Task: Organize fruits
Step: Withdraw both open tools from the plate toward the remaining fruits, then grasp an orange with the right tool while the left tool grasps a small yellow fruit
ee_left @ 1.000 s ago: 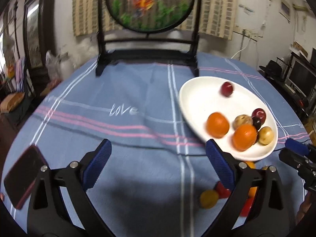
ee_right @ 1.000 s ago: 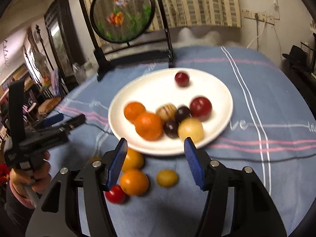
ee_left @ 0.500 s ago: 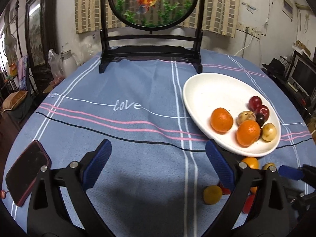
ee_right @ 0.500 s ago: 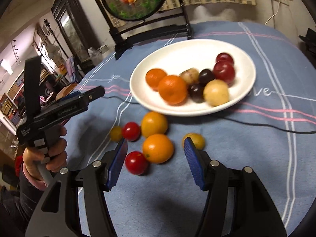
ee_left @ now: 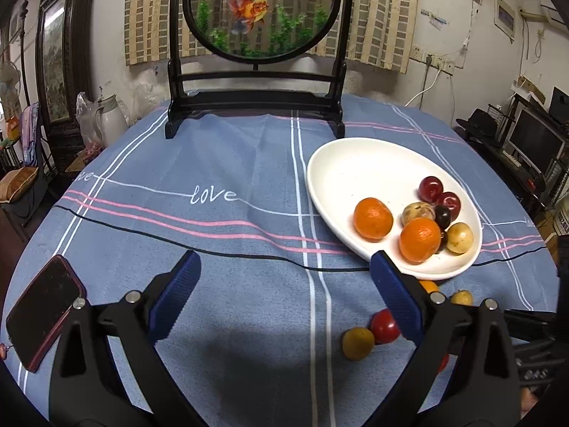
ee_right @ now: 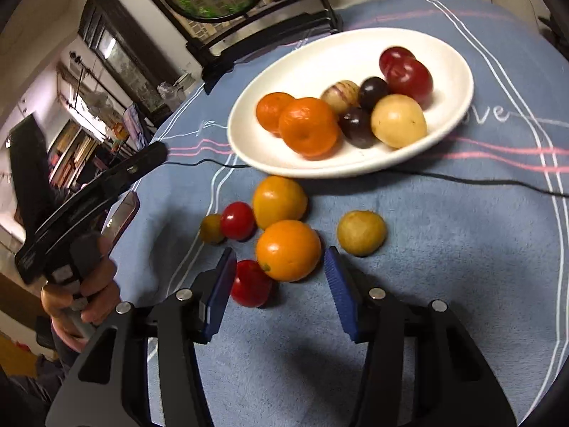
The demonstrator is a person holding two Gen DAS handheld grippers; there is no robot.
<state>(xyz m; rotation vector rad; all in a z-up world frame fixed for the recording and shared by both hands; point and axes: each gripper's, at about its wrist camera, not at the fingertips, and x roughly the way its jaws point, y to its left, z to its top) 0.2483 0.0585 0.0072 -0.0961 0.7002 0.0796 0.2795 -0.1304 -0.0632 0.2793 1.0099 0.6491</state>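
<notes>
A white oval plate (ee_right: 313, 67) (ee_left: 341, 174) holds two oranges, two red plums, dark plums and pale yellow fruits. Loose fruits lie on the blue cloth in front of it: an orange (ee_right: 288, 250), a second orange (ee_right: 279, 201), two red tomatoes (ee_right: 237, 220) (ee_right: 250, 287), a yellow fruit (ee_right: 361, 232) and a small yellow one (ee_right: 211, 228). My right gripper (ee_right: 281, 267) is open, its blue pads either side of the near orange, just short of it. My left gripper (ee_left: 284, 277) is open and empty above bare cloth, left of the loose fruits (ee_left: 357, 343).
A dark phone (ee_left: 42, 307) lies at the table's left edge. A round framed goldfish screen on a black stand (ee_left: 256, 106) stands at the back. A thin black cable (ee_left: 213, 252) crosses the cloth under the plate. The left hand-held gripper body shows in the right wrist view (ee_right: 89, 203).
My right gripper has dropped and moved in toward the loose fruits, now bracketing the near orange. A red plum rolled down the plate to join the others. The left gripper has stayed nearly still.
</notes>
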